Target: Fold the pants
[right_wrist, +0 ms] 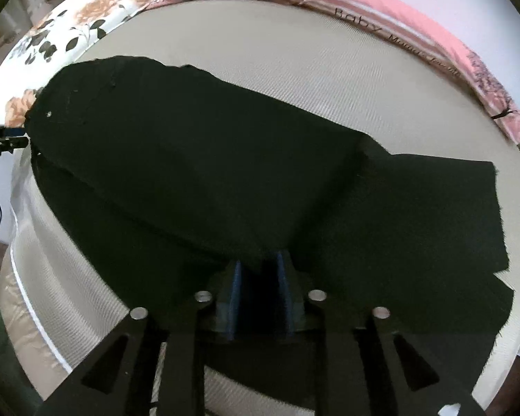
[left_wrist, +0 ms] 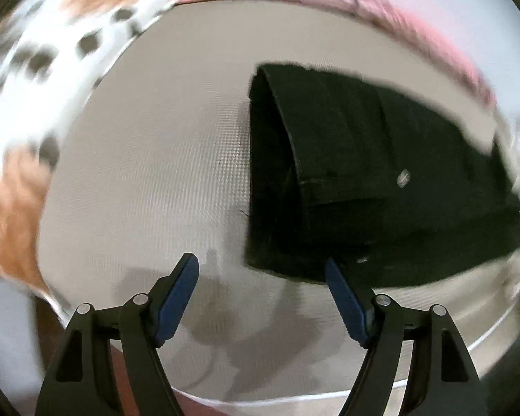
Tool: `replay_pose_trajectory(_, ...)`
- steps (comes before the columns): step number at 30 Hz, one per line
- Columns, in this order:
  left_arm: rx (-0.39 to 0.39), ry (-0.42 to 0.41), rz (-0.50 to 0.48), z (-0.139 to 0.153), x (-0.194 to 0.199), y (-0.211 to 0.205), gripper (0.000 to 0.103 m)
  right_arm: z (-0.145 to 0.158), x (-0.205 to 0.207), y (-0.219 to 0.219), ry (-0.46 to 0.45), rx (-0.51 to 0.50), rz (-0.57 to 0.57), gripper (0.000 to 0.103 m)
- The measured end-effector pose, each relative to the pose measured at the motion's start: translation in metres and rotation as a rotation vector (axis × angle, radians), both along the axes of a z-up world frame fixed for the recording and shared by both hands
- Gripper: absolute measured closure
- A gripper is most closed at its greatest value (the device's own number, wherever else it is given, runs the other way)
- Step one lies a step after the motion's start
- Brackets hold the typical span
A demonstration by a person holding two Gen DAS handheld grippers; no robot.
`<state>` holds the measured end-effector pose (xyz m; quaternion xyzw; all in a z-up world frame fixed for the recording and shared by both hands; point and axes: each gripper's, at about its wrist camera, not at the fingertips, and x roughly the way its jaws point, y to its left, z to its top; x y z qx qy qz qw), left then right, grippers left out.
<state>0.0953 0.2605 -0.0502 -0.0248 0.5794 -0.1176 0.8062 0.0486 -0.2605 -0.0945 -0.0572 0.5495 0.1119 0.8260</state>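
1. Pants [right_wrist: 197, 173]: matt black cloth, with small shiny metal rivets.
2. Mattress [left_wrist: 156, 173] under the pants: beige fabric with a fine woven texture.
3. Gripper pads [left_wrist: 176, 294]: blue, ribbed; frames matt black plastic.
4. Pillow [right_wrist: 83, 17] beyond the pants: floral printed cloth.

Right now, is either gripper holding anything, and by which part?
Left gripper: nothing, open. Right gripper: the pants' near edge sits between its pads; grip unclear.

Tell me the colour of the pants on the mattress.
Black pants, clearest in the right wrist view.
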Motion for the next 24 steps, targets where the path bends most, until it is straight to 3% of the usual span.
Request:
replay_pose_trajectory(3, -0.202, 0.000, 0.112, 0.011, -0.011, 0.000, 0.027, 0.010, -0.009, -0.007, -0.004, 0.066, -0.057, 0.081)
replay_pose_trajectory(6, -0.327, 0.037, 0.184, 0.008, -0.010, -0.008, 0.027, 0.013, -0.012, -0.021, 0.019, 0.157, -0.143, 0.081)
replay_pose_trajectory(9, -0.403, 0.094, 0.250, -0.005, -0.002, -0.013, 0.027, 0.009, -0.011, -0.037, 0.047, 0.227, -0.238, 0.079)
replay_pose_trajectory(12, -0.396, 0.114, 0.281, -0.016, 0.001, -0.017, 0.028, 0.003, -0.008, -0.053, 0.058, 0.269, -0.323, 0.079)
replay_pose_trajectory(15, -0.442, 0.139, 0.313, -0.021, 0.003, -0.017, 0.028, -0.007, -0.003, -0.067, 0.091, 0.341, -0.395, 0.079)
replay_pose_trajectory(20, -0.452, 0.103, 0.332, -0.020, 0.010, -0.016, 0.030, -0.035, -0.002, -0.075, 0.158, 0.502, -0.526, 0.078)
replay_pose_trajectory(24, -0.442, 0.104, 0.354, -0.024, 0.017, -0.019, 0.036, -0.051, -0.003, -0.077, 0.145, 0.576, -0.587, 0.078)
